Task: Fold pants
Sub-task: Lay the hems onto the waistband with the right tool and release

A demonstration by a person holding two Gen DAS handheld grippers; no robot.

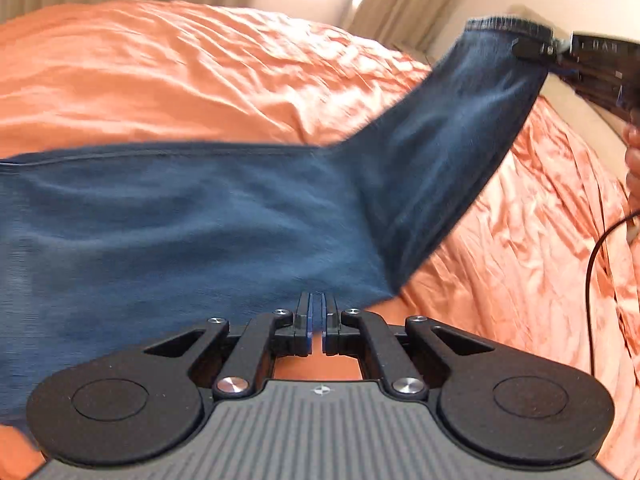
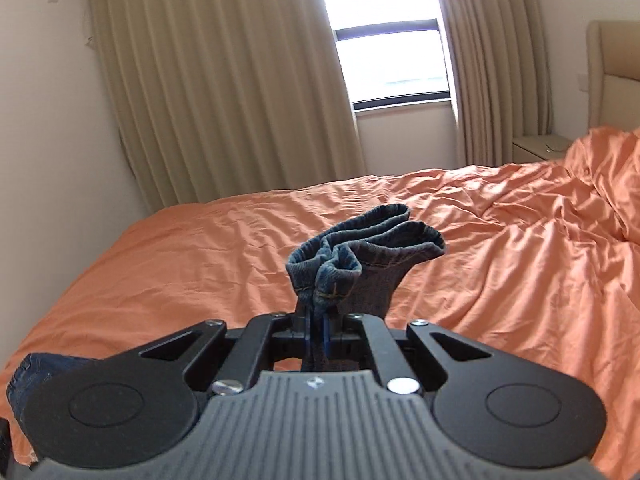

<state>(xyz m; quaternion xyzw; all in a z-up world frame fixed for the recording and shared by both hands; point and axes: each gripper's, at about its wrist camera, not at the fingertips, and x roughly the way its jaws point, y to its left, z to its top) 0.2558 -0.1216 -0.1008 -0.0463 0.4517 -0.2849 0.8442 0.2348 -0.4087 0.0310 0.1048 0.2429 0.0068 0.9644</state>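
Pants (image 1: 168, 216) lie spread on the orange bed (image 1: 180, 72) right ahead of your left claw (image 1: 318, 312), denim running off to its left and stretching up to the right as 1 lifted leg. Your left claw sits low at the near edge of the fabric w/ its 2 fingers almost pressed together, only a thin slit between the blue pads; can't tell if any cloth is caught in there, since the tips just meet the denim edge. Up and to the right of it, your right claw (image 1: 534, 50) holds the leg end in the air, hem edge just beyond its tip. From the right wrist cam, your right claw (image 2: 318, 320) is pinching the bunched cuffs (image 2: 368, 248), fabric wedged between the fingers and hems fanning out ahead of the tips, above the bed. More denim shows low to the left of that claw. Beige curtains (image 2: 224, 92) and a window (image 2: 388, 60) sit far ahead.
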